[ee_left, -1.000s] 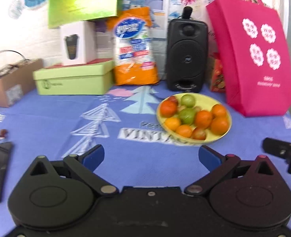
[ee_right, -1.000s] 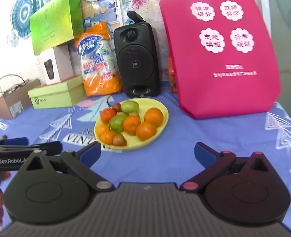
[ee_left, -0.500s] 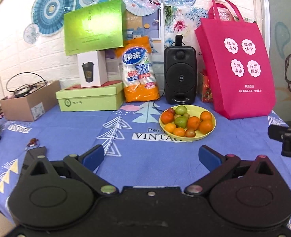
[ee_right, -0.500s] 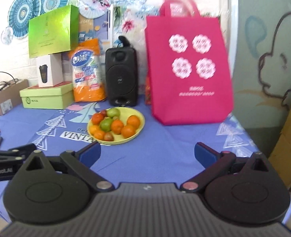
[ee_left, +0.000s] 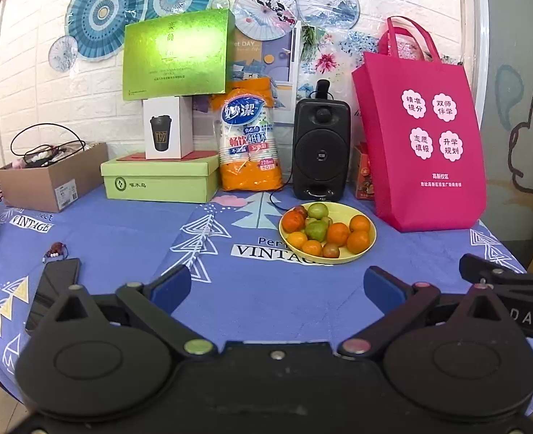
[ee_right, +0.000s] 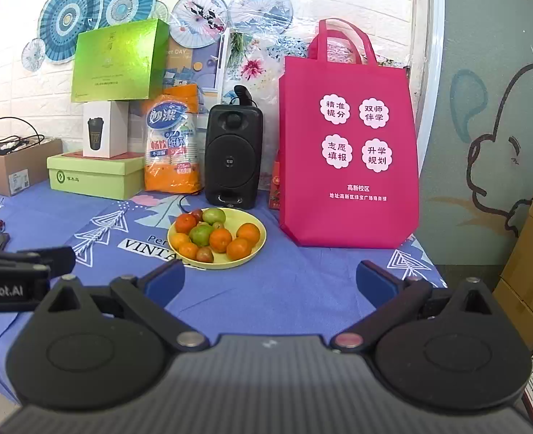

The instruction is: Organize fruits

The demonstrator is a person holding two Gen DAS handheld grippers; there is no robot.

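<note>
Hovering spread and empty, the left hand-held gripper [ee_left: 273, 284] and right hand-held gripper [ee_right: 270, 278] face the plate [ee_left: 367, 218] of fruit [ee_left: 324, 231] just ahead. Risk: the heaped fruit may roll off onto the surface [ee_left: 266, 300] if one is nudged.

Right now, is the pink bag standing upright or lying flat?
Upright. The pink bag stands on the table beside the plate of fruit, with its handles pointing up.
</note>
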